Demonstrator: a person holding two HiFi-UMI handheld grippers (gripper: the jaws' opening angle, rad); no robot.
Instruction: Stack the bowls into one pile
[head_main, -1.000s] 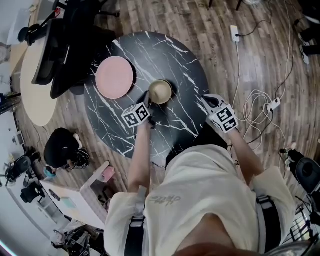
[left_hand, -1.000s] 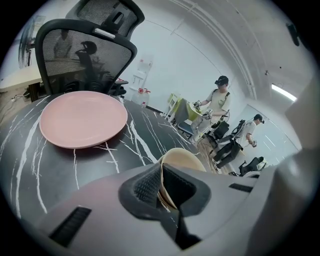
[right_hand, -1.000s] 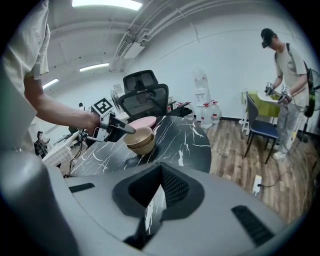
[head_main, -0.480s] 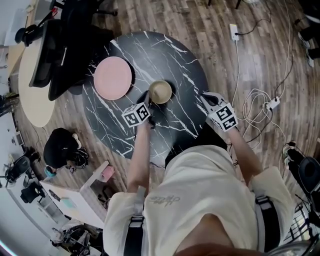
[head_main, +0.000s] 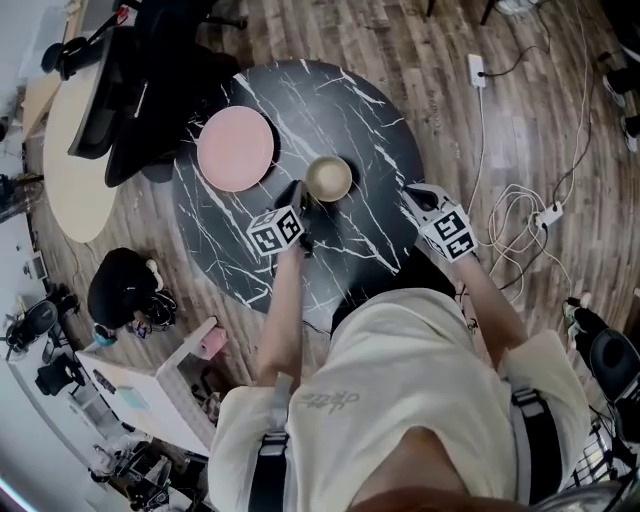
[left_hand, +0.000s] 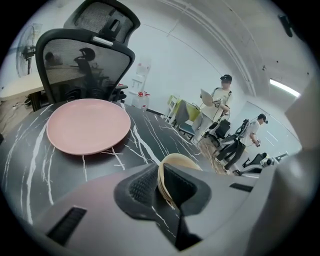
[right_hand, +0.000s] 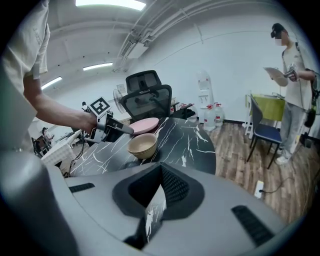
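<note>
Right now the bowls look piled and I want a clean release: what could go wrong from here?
The left gripper is shut on one side of the rim of the bowl stack; pulling back before opening could tip or drag it. The pink plate lies near, so a sideways drag might bump it. The right gripper is shut, away from the stack, steadying nothing.
</note>
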